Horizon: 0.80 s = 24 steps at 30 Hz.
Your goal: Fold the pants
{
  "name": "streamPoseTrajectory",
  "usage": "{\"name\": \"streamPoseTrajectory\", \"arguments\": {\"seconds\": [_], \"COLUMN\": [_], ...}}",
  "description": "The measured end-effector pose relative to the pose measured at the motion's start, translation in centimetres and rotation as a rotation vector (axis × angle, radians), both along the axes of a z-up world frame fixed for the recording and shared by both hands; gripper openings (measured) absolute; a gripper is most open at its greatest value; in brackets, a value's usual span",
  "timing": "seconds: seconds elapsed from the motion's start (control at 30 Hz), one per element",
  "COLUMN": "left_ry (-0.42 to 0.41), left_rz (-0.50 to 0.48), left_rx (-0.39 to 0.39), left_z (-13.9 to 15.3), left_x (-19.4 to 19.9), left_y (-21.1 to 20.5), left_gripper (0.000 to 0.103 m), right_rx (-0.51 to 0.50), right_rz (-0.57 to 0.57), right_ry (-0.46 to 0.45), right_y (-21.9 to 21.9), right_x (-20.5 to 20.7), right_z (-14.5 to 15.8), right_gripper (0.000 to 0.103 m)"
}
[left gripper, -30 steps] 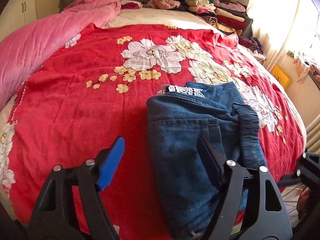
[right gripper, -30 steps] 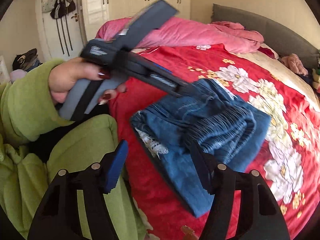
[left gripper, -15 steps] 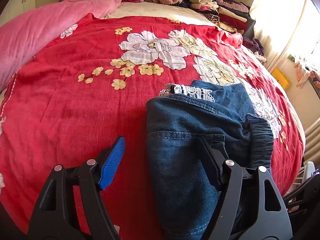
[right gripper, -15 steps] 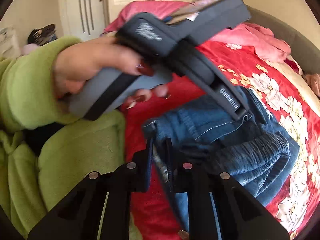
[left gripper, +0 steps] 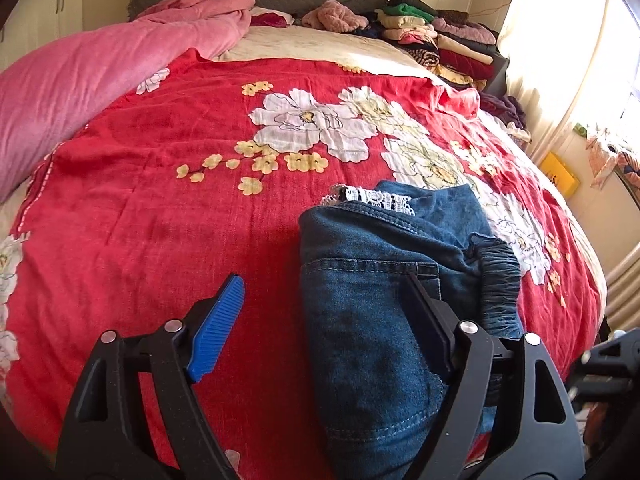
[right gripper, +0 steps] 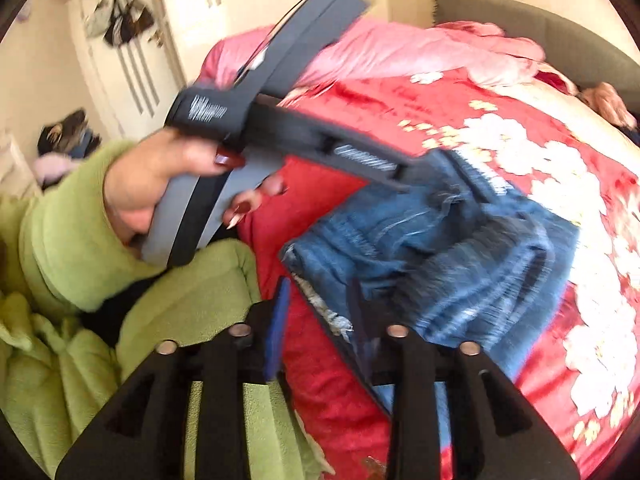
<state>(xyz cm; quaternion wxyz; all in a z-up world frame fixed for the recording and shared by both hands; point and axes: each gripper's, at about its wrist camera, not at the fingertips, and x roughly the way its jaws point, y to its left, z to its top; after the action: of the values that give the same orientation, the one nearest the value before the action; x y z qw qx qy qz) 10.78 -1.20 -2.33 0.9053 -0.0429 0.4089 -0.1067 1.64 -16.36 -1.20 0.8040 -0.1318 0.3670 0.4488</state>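
Pants lie folded on the bedspread; both claws gape empty, left gripper wide, right gripper narrower, so a careless brush risks unfolding the bundle.

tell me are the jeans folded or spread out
Folded. The jeans lie as a compact stacked bundle on the red bedspread, layers doubled over, with the lace-trimmed hem and elastic waistband bunched at one end.

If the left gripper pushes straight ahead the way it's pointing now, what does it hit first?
Probably the folded jeans: the open left gripper has its right finger already over the denim, its blue-padded finger over the red bedspread. Depth is unclear.
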Motion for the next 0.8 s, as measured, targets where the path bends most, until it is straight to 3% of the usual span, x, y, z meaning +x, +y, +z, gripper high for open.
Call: {"name": "streamPoseTrajectory", "arguments": {"seconds": [0.33,0.57,0.8], "left_ry": [-0.055,-0.092,-0.096], "left_rz": [0.013,0.006,0.008], "left_rx": [0.004,0.019,0.041], "left_z": [2.1,3.3,3.5], "left_x": [-1.5,-2.3,-2.5], "left_y": [0.0,-0.8,-1.2], "left_gripper": [0.080,0.087,0.087], "right_rx": [0.106,0.143,0.145], "right_rz": [-0.215,-0.349,-0.461], "right_ry": [-0.059,-0.096,-0.102], "right_y": [-4.8,-7.9,-10.4], "right_x": [2.0,3.0,3.6], "right_z": [3.3,4.3,4.0], "right_gripper": [0.075,0.089,0.091]}}
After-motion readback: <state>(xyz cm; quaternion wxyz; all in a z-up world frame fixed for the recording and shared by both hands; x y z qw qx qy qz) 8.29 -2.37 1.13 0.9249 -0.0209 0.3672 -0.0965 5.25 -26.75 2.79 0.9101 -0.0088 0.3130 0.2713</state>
